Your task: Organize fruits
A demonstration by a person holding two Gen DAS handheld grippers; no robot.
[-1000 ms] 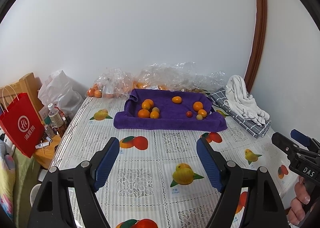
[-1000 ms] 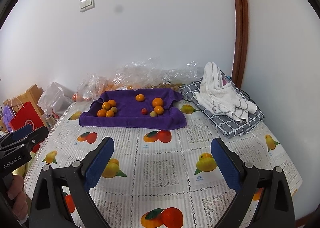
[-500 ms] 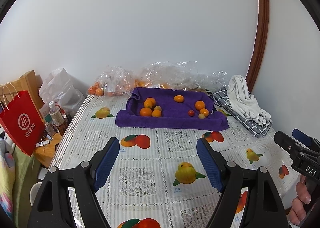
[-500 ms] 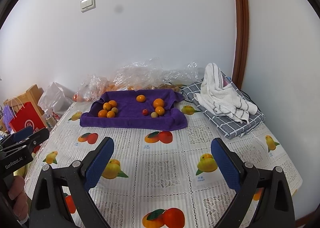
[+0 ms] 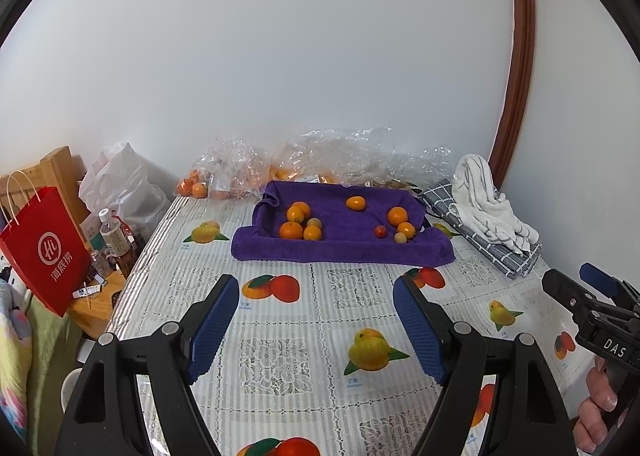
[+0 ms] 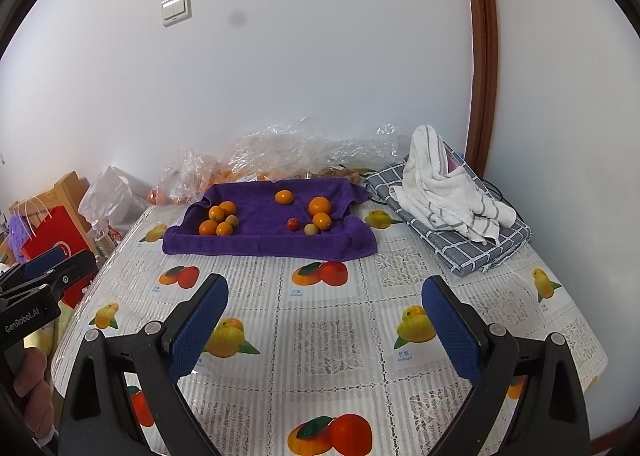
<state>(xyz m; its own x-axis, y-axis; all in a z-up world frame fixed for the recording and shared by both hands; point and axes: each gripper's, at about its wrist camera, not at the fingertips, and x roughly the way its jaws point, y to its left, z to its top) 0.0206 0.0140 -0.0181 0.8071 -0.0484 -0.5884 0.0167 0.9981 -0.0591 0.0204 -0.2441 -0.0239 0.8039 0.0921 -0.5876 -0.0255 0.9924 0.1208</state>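
On the fruit-print tablecloth (image 5: 280,356), small orange and red fruits (image 5: 304,222) sit in loose clusters on the purple towel (image 6: 272,244); whether I've sorted them, I can't judge. My left tongs (image 5: 316,320) and right tongs (image 6: 324,324) gape wide, empty.

Even, bright, diffuse light; shadows soft and faint. Strong fisheye bending with black vignette at corners. Focus sharp throughout. A dark smudge shows on the wall (image 6: 239,19) in the right view.
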